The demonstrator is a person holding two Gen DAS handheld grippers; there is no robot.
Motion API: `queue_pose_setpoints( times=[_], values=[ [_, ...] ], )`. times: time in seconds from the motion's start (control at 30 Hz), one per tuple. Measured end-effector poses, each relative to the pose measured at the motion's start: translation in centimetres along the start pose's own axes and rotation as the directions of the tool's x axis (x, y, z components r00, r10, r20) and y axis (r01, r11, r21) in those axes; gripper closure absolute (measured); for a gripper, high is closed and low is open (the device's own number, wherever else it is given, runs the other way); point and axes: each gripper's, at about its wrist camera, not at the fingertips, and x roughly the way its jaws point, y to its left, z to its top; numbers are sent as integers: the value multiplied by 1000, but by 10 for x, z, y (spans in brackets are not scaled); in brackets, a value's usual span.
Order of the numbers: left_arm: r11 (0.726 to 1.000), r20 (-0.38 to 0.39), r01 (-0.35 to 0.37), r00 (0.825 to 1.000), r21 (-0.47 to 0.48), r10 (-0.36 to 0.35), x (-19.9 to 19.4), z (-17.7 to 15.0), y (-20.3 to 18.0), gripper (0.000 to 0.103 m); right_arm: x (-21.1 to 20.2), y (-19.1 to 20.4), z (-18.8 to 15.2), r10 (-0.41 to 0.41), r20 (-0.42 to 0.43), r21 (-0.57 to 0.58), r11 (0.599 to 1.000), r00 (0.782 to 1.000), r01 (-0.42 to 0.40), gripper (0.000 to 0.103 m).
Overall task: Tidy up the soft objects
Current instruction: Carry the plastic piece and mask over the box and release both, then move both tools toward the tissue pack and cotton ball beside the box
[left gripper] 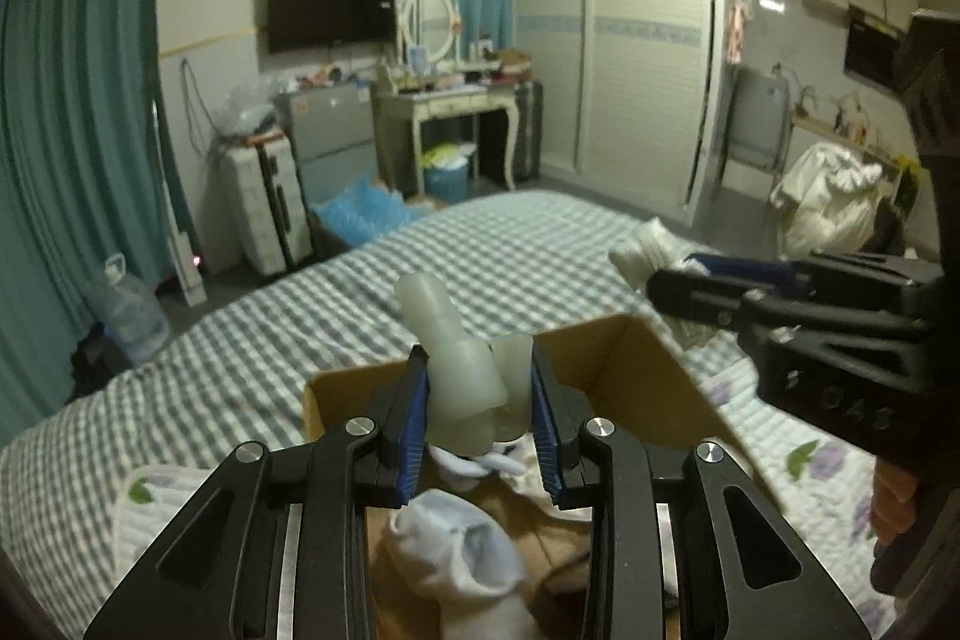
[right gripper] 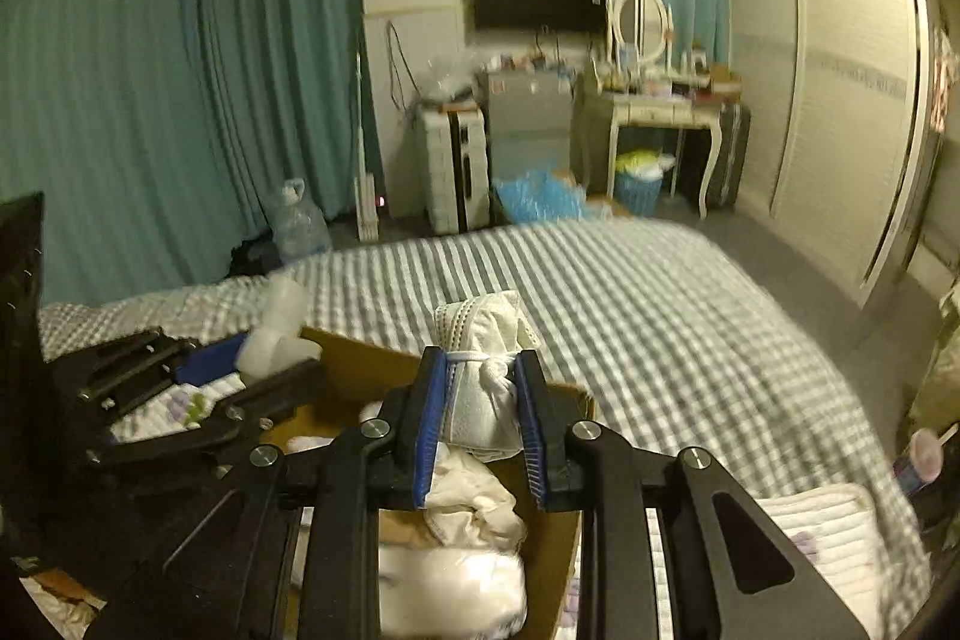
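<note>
My left gripper point(left gripper: 480, 400) is shut on a pale translucent soft piece point(left gripper: 456, 358) and holds it above the open cardboard box point(left gripper: 636, 346) on the bed. White socks point(left gripper: 456, 550) lie inside the box below it. My right gripper point(right gripper: 483, 400) is shut on a rolled white cloth bundle point(right gripper: 486, 376) tied with a band, over the same box point(right gripper: 366, 358), which holds cream and white soft items point(right gripper: 474, 514). The right gripper also shows at the right of the left wrist view point(left gripper: 672, 280), and the left gripper at the left of the right wrist view point(right gripper: 240, 370).
The box sits on a bed with a grey-and-white checked cover point(left gripper: 336, 304) and a floral quilt point(left gripper: 798, 436). Beyond the bed are a suitcase point(left gripper: 258, 214), a water jug point(left gripper: 129, 310), a dressing table point(left gripper: 456, 100) and a wardrobe point(left gripper: 630, 58).
</note>
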Motion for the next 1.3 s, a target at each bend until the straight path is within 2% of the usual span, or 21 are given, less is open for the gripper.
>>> queue_pose_setpoints(
  times=[0.13,0.2,0.27,0.3,0.33,0.4,0.43,0.57,0.73,0.77,0.8,0.87,0.9,1.03,1.1,1.17,1.3],
  values=[
    [1000,-44,24,999,3,-24,9,-10,-1,70,37,-16,-17,18,-60,42,999,998,-15,79],
    [1000,-62,11,998,2,-11,8,-10,-4,67,45,-19,-23,25,-73,63,998,997,-21,79],
    [999,-81,-30,996,19,32,8,-10,-9,62,50,-21,-26,18,-83,71,997,996,-12,70],
    [998,-83,-63,994,25,65,8,-9,-10,47,48,-21,-27,13,-84,73,997,996,-7,64],
    [997,-79,-80,994,23,81,5,-9,-12,34,44,-20,-28,7,-81,78,997,997,-1,52],
    [995,-61,-103,993,11,104,-6,-9,-10,22,34,-20,-24,-12,-70,85,996,998,18,48],
    [994,-56,-106,993,2,106,-16,-6,-11,22,24,-21,-22,-19,-62,87,996,998,25,47],
    [994,-10,-108,994,-15,108,-63,9,-12,22,-30,-21,-6,-59,-15,76,995,998,60,46],
    [990,122,-143,983,8,141,-160,38,-27,21,-128,-4,20,-109,72,49,993,991,105,38],
    [989,144,-149,979,10,146,-175,41,-29,19,-147,0,25,-117,89,46,993,989,113,37],
    [988,175,-154,973,8,150,-198,44,-31,11,-168,5,29,-122,108,39,992,987,118,36],
    [989,237,-151,961,5,145,-238,45,-36,9,-209,16,33,-128,145,24,992,981,126,26],
    [988,262,-155,954,7,148,-259,45,-38,9,-230,22,34,-133,167,17,991,977,132,24],
    [987,314,-157,938,14,145,-317,34,-43,9,-297,46,28,-132,222,-11,990,966,138,7],
    [986,323,-164,934,8,152,-334,25,-42,9,-320,56,20,-130,247,-18,990,960,139,1],
    [986,326,-165,933,5,154,-343,15,-42,9,-337,65,8,-115,265,-32,991,957,128,0],
    [976,347,-217,915,-3,205,-349,-12,-39,9,-355,80,-25,-74,287,-35,995,955,88,0]
  ],
)
